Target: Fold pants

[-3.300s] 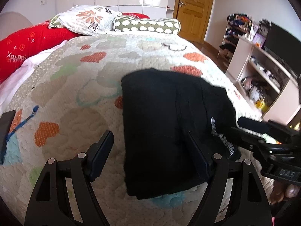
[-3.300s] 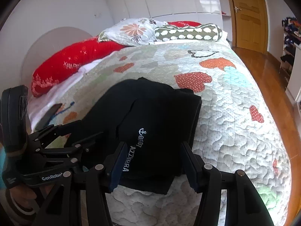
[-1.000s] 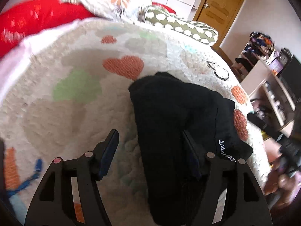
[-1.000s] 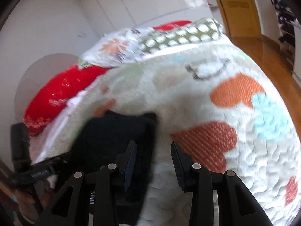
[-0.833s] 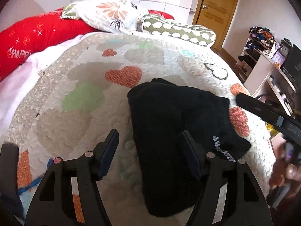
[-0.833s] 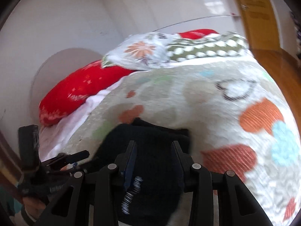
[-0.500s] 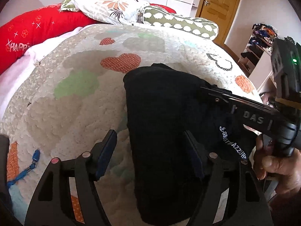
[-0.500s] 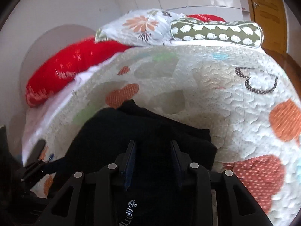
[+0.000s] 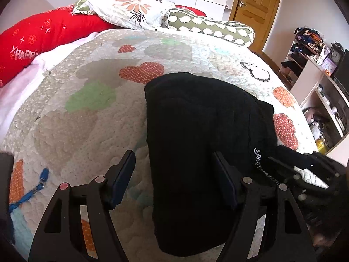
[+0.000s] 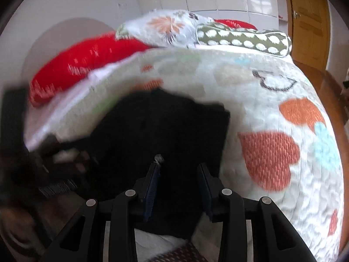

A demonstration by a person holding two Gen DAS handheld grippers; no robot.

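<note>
The black pants (image 9: 202,131) lie on the bed (image 9: 87,113) as a folded bundle, on the heart-patterned quilt near the foot edge. Their long axis runs away from us, from the near edge toward the pillows (image 9: 130,8). Our left tool (image 9: 172,179) hangs above the left border of the bundle, with its jaws wide apart and nothing between them; one finger is over the quilt and the other over the cloth. Our right tool (image 10: 178,187) is over the near end of the pants (image 10: 165,135), with its jaws partly apart and only cloth under them. This view is blurred, so we judge that it holds nothing, but we are not fully sure. In the left view the right tool (image 9: 305,174) appears at the right side of the bundle, beside the white lettering (image 9: 259,163). We think both tools are about equally near, each on its own side, so a next fold or a smoothing press could start from the near end.

Compared with half a second ago, the right tool has drawn back from over the middle of the bundle to its lower right corner, and the pants themselves seem not moved.
</note>
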